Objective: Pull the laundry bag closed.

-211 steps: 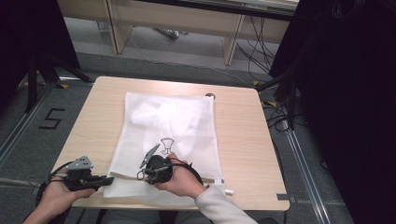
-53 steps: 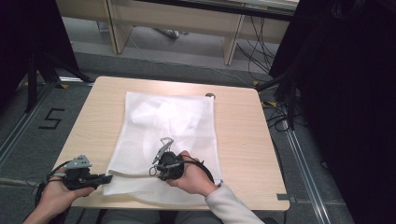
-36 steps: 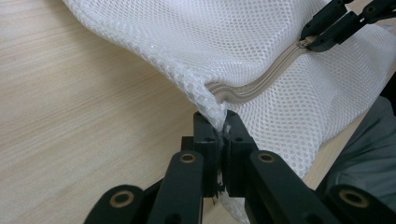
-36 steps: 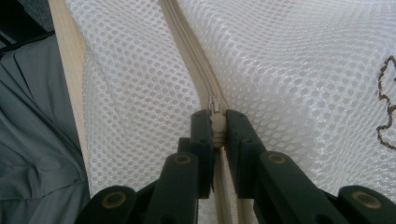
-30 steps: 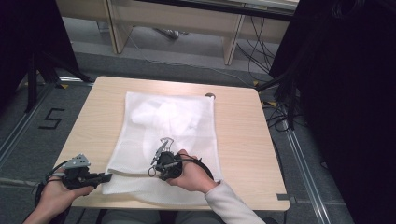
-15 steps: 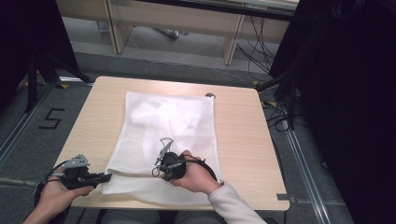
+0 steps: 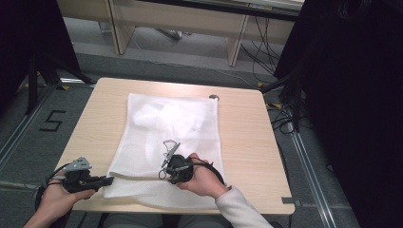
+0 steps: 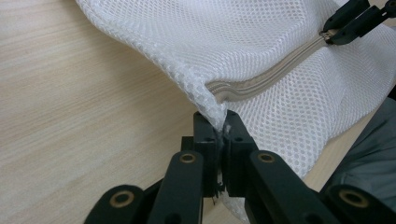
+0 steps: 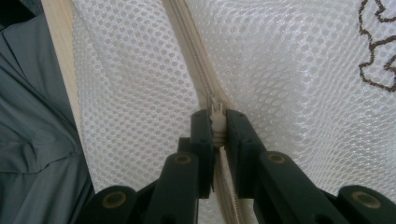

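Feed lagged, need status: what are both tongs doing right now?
Left tongs: shut on the mesh bag corner.
Right tongs: shut on the zipper pull.

A light wood-grain worktop (image 7: 242, 133) with rounded corners carries the things, standing on a grey floor (image 7: 43, 133) marked with a black figure five. A white mesh bag (image 7: 166, 137) lies flat on the worktop, spread from near the far edge down to the near edge, a little left of the middle, with its zipper (image 8: 261, 79) running along the near end. A small dark round object (image 7: 214, 97) sits on the worktop just beside the bag's far right corner. The wood to either side of the bag is bare.
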Available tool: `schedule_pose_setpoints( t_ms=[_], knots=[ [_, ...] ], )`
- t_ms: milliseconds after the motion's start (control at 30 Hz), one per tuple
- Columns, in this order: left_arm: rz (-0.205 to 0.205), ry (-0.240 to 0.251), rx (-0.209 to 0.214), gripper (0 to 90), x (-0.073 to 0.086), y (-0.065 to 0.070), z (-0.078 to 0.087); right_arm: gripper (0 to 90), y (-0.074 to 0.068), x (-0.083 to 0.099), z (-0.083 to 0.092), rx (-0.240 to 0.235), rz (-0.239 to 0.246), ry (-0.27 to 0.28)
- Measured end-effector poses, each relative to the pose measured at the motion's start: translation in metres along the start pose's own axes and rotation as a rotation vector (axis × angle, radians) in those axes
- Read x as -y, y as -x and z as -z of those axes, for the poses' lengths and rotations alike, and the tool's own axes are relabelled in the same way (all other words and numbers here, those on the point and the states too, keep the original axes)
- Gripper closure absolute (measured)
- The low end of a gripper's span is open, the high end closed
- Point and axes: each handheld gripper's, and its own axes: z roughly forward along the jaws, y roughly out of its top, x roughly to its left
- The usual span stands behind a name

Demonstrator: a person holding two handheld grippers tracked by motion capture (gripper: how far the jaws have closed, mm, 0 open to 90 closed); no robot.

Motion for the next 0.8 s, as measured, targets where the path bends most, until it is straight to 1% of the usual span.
schedule_pose_setpoints(
  t_ms=[33,67,100,133,167,267,333,400,500,533,567,600,633,700,733,767,800],
  knots=[
    [0.001,-0.003,0.001,85.8,-0.0001,-0.0002,0.0001,82.5,-0.0003,0.0,0.0003,0.006,0.0,-0.003],
    [0.003,-0.003,0.001,85.8,0.0001,-0.0004,0.0002,82.5,-0.0005,0.0003,0.0006,0.01,-0.013,-0.01],
    [0.005,0.0,0.0,85.8,0.0002,-0.0004,0.0,82.5,0.001,0.0009,0.0001,0.002,0.006,-0.002],
    [0.003,-0.002,0.001,85.8,0.0001,-0.0004,0.0001,82.5,0.0012,0.0015,0.0002,0.0,0.0,-0.002],
    [0.003,-0.002,0.0,85.8,0.0001,-0.0003,0.0,82.5,0.0005,0.0019,0.0007,0.009,-0.015,-0.006],
    [0.003,-0.002,0.001,85.8,0.0001,-0.0003,0.0001,82.5,0.0002,0.0025,0.0017,0.006,-0.014,-0.002],
    [0.004,-0.002,0.0,85.8,0.0001,-0.0001,0.0001,82.5,0.0007,0.0025,0.0019,0.003,0.0,0.0],
    [0.004,-0.003,0.003,85.8,0.0001,-0.0006,0.0001,82.5,0.0008,0.0032,0.0032,0.009,-0.011,-0.008],
    [0.008,0.001,-0.001,85.8,0.0002,-0.0002,-0.0002,82.5,0.0027,0.0061,0.0045,0.006,-0.02,-0.008],
    [0.007,0.002,-0.002,85.8,0.0002,-0.0002,-0.0002,82.5,0.0018,0.0069,0.0056,0.01,-0.044,-0.018],
    [0.006,0.001,-0.003,85.8,0.0002,-0.0001,-0.0004,82.5,0.002,0.0076,0.0057,0.021,-0.042,-0.02],
    [0.007,0.002,-0.004,85.8,0.0003,-0.0001,-0.0004,82.5,0.0043,0.008,0.0051,0.023,-0.002,-0.009],
    [0.007,0.002,-0.003,85.8,0.0003,-0.0001,-0.0003,82.5,0.0025,0.0081,0.0054,0.01,-0.022,-0.005],
    [0.005,-0.002,-0.002,85.8,0.0001,-0.0002,0.0,82.5,0.0033,0.0083,0.0057,0.007,-0.009,-0.002],
    [0.007,0.001,-0.003,85.8,0.0002,-0.0001,-0.0001,82.5,0.0027,0.0087,0.0062,0.013,-0.022,-0.009],
    [0.008,0.001,-0.003,85.8,0.0004,-0.0001,-0.0003,82.5,0.0038,0.0088,0.006,0.006,-0.007,-0.004],
    [0.002,-0.004,-0.006,85.8,0.0003,-0.0006,0.0,82.5,0.0037,0.0095,0.0062,0.009,-0.011,-0.007]
  ],
)
